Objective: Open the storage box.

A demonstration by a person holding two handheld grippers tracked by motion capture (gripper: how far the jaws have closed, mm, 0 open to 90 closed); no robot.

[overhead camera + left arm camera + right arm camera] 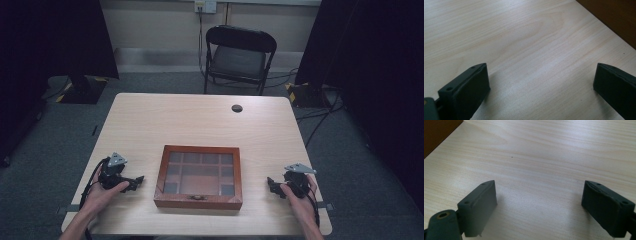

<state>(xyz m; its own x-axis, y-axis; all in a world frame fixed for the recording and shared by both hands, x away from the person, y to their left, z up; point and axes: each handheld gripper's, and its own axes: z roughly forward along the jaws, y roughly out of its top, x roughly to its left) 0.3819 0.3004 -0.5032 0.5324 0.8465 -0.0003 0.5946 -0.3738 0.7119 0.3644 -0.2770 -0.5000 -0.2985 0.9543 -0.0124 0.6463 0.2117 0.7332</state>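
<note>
Shallow brown wooden box with glass-paned lid (198, 177), closed, on pale wood table (200, 120). Left tool (134, 182) and right tool (272, 184) flank the box, both released, empty.

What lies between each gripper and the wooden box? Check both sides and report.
Nothing visible. The wooden box sits shut between the left gripper and the right gripper, both open and empty. Only bare table lies in each gap, as both gripper views confirm.
</note>
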